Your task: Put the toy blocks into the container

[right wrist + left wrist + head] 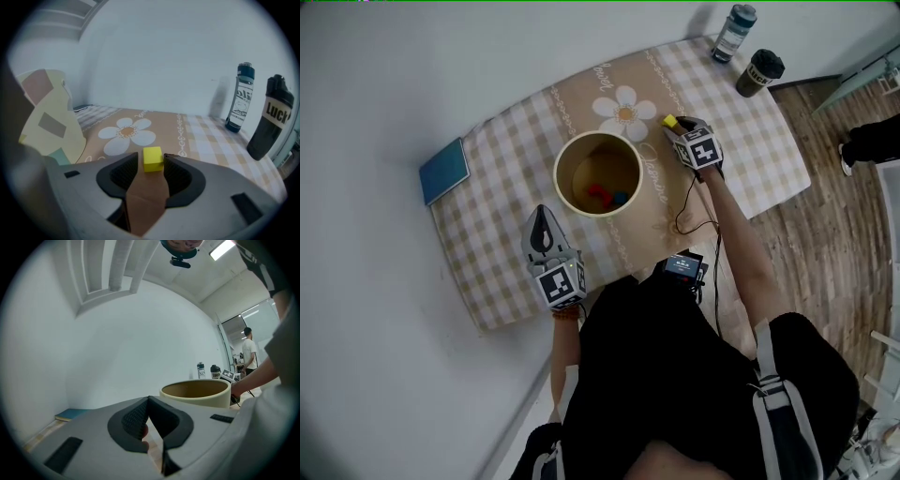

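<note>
Bright, even indoor light (a ceiling lamp (222, 249) glares); both gripper views bulge, edges vignetted dark.

Left gripper (542, 217) level, jaws together; right gripper (679, 127) tilted down, arm (739, 248) extended, jaws apart.

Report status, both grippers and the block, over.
Left gripper shut, empty, beside container. Right gripper open, jaws astride yellow block on mat, not clamped. Container holds red block, blue block. Nothing between yellow block and container.
</note>
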Demonstrator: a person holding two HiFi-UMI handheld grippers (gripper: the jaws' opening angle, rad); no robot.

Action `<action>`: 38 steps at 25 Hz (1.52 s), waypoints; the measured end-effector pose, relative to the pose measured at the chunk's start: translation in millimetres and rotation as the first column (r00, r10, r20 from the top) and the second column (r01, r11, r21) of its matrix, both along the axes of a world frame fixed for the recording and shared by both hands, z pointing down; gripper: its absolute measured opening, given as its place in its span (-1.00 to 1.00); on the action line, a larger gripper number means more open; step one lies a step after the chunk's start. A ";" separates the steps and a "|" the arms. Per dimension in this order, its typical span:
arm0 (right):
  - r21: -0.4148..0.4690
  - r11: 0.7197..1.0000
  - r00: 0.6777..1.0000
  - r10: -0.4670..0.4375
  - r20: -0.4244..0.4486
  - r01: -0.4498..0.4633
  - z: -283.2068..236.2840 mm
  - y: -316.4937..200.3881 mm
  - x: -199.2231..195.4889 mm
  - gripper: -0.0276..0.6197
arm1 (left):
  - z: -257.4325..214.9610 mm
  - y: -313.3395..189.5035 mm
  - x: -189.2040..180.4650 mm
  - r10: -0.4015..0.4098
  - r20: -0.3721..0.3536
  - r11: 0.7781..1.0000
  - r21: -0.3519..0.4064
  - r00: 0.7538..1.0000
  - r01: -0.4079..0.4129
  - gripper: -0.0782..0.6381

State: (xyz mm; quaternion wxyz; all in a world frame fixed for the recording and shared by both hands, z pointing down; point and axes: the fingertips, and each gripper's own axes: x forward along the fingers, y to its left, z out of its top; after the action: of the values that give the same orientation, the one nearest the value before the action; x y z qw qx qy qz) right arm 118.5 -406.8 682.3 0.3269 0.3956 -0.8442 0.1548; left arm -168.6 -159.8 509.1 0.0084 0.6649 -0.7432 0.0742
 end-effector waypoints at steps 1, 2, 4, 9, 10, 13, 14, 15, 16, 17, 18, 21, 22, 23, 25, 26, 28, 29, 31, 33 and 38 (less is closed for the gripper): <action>0.007 1.000 1.000 0.004 -0.007 -0.004 0.0 -1.0 0.9 -0.39 | -0.2 0.2 -0.3 -0.001 0.000 1.000 0.000 1.000 0.001 -0.79; 0.011 1.000 1.000 0.008 -0.013 -0.008 0.0 -1.5 1.5 -0.39 | -0.3 0.7 -0.9 -0.003 -0.001 1.000 0.001 1.000 0.003 -0.79; 0.016 1.000 1.000 0.016 -0.018 -0.016 -0.7 -1.4 2.4 -0.49 | -0.5 2.3 -3.0 -0.006 -0.003 1.000 0.003 1.000 0.006 -0.79; 0.016 1.000 1.000 0.022 -0.016 -0.022 -6.8 4.4 1.0 -0.50 | -3.4 7.5 -7.4 -0.008 -0.003 1.000 0.013 1.000 0.008 -0.79; 0.017 1.000 1.000 0.023 -0.015 -0.023 -9.5 5.9 0.4 -0.50 | -4.5 8.4 -8.2 -0.007 -0.004 1.000 0.016 1.000 0.007 -0.79; 0.030 0.999 1.000 0.029 -0.007 -0.029 -22.2 10.5 -0.2 -0.50 | -8.3 10.7 -9.4 0.002 -0.004 1.000 0.030 1.000 -0.002 -0.79; 0.037 0.999 0.999 0.031 -0.006 -0.031 -27.7 12.2 -0.3 -0.50 | -9.4 11.4 -9.7 0.006 -0.004 0.999 0.033 1.000 -0.006 -0.79; 0.045 0.999 0.999 0.032 -0.005 -0.032 -33.9 14.3 -0.8 -0.50 | -10.6 12.3 -10.2 0.010 -0.006 0.999 0.037 1.000 -0.009 -0.79; 0.053 0.998 0.999 0.032 -0.004 -0.031 -40.6 16.7 -1.6 -0.50 | -11.8 13.6 -10.9 0.013 -0.009 0.999 0.042 1.000 -0.012 -0.79; 0.063 0.998 1.000 0.031 -0.002 -0.031 -47.9 19.7 -2.8 -0.50 | -12.7 15.1 -11.6 0.016 -0.013 0.999 0.046 1.000 -0.015 -0.79; 0.072 0.997 1.000 0.029 0.001 -0.029 -56.0 22.9 -4.5 -0.50 | -13.5 16.6 -12.1 0.020 -0.018 0.998 0.052 1.000 -0.019 -0.79; 0.099 0.995 1.000 0.019 0.022 -0.021 -83.9 33.5 -12.9 -0.50 | -18.0 19.3 -12.5 0.039 -0.022 0.997 0.067 0.999 -0.037 -0.79; 0.107 0.994 0.999 0.013 0.032 -0.017 -94.0 37.5 -16.1 -0.50 | -19.8 20.1 -11.9 0.046 -0.023 0.996 0.071 0.999 -0.044 -0.79; 0.116 0.993 0.999 0.007 0.042 -0.012 -104.7 41.9 -19.4 -0.50 | -21.2 21.0 -11.2 0.052 -0.026 0.996 0.077 0.998 -0.050 -0.79; 0.137 0.991 0.998 -0.011 0.062 0.003 -126.9 51.9 -28.1 -0.51 | -23.9 23.6 -10.7 0.065 -0.031 0.994 0.089 0.997 -0.062 -0.79; 0.149 0.989 0.997 -0.024 0.069 0.013 -138.2 57.4 -33.5 -0.51 | -25.2 25.3 -11.1 0.070 -0.032 0.993 0.093 0.997 -0.067 -0.79; 0.178 0.983 0.995 -0.053 0.080 0.038 -160.3 69.2 -45.1 -0.51 | -27.2 29.2 -11.9 0.078 -0.035 0.992 0.099 0.996 -0.074 -0.79; 0.192 0.980 0.994 -0.068 0.085 0.051 -170.7 75.1 -50.9 -0.51 | -28.4 31.2 -12.0 0.081 -0.036 0.992 0.103 0.996 -0.077 -0.79; 0.216 0.974 0.990 -0.098 0.097 0.075 -189.3 86.9 -63.2 -0.51 | -31.4 34.6 -12.1 0.088 -0.035 0.990 0.111 0.996 -0.083 -0.79; 0.234 0.967 0.986 -0.130 0.107 0.102 -203.7 99.7 -76.6 -0.51 | -33.5 37.9 -12.2 0.094 -0.035 0.989 0.117 0.995 -0.089 -0.79; 0.259 0.951 0.974 -0.201 0.103 0.169 -221.0 130.2 -108.9 -0.51 | -38.1 47.4 -13.7 0.106 -0.041 0.986 0.133 0.993 -0.100 -0.79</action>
State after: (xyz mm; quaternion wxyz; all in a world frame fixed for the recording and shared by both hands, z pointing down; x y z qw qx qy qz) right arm 9.7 -276.6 461.4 0.2330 0.3418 -0.9095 0.0415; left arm -182.3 -112.4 471.0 -0.0211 0.7032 -0.7106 0.0096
